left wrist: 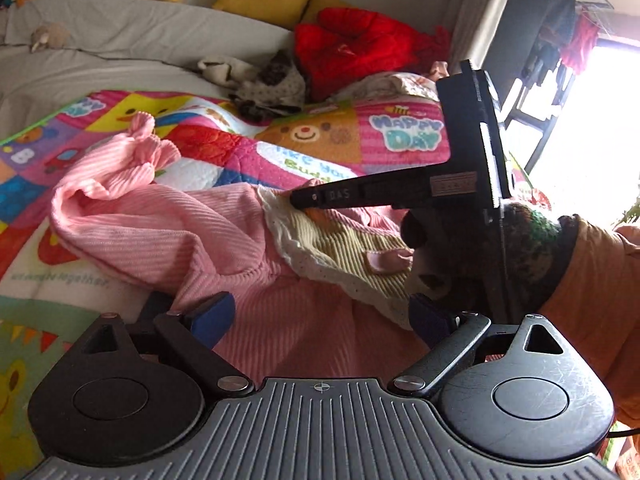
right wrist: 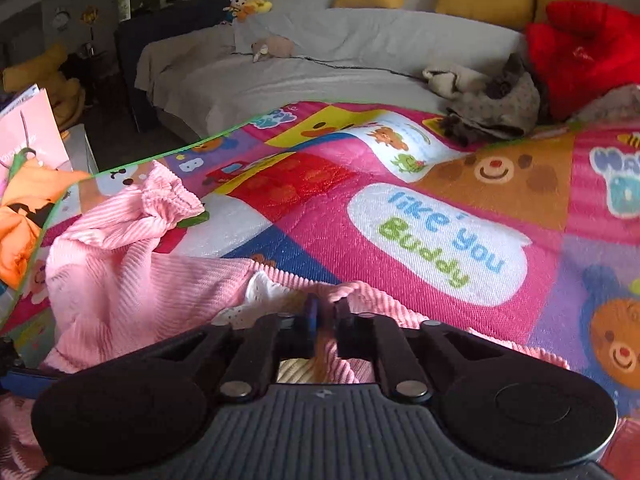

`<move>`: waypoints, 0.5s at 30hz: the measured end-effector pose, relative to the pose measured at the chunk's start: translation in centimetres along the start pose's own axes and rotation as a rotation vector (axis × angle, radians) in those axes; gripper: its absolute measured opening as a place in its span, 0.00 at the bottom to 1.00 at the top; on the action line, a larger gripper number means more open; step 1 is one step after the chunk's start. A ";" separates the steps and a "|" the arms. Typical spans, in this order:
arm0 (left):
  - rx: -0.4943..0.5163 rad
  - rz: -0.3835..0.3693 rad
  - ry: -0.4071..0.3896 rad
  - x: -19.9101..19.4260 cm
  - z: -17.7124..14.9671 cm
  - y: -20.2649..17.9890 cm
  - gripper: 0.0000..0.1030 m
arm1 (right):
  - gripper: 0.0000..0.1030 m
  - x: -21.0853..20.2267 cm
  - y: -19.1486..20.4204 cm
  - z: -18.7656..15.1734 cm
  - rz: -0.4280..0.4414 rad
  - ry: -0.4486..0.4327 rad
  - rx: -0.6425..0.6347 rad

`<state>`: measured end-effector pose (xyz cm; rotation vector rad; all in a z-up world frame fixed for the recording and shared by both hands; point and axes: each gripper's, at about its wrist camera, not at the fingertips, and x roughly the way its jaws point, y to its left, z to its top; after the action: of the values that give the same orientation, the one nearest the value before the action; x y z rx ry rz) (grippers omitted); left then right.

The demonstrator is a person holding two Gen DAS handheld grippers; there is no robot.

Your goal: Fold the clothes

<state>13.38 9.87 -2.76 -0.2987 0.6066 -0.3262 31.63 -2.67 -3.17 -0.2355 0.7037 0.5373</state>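
Pink ribbed garment (left wrist: 168,236) lay crumpled on the cartoon play mat (right wrist: 440,220), cream lace-edged collar (left wrist: 320,248) facing up. Right tongs (right wrist: 326,312) were clamped on a fold of the pink fabric near the collar; the left wrist view showed their tip (left wrist: 304,200) at the collar edge. Left tongs (left wrist: 320,316) stood wide open over the garment's lower part, gripping nothing. Red jacket (right wrist: 584,48) sat well apart on the grey sofa (right wrist: 320,64).
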 end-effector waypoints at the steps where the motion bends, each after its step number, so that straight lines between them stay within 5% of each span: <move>1: -0.003 0.004 -0.003 -0.1 0.0 0.1 0.95 | 0.06 0.5 0.1 0.4 -0.006 0.000 -0.003; 7: -0.050 0.011 0.005 0.0 -0.1 0.7 0.96 | 0.07 0.3 -0.3 1.1 0.019 -0.009 0.010; 10: -0.050 0.012 0.001 0.1 -0.1 0.8 0.96 | 0.31 -3.7 -1.6 -0.1 -0.016 -0.057 0.004; 15: -0.059 0.009 -0.005 0.4 -0.1 0.9 0.97 | 0.35 -10.9 -4.9 -5.5 -0.131 -0.040 -0.013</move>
<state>13.81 10.50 -3.35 -0.3534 0.6133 -0.2992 24.29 -13.12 0.15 -0.2808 0.6416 0.4206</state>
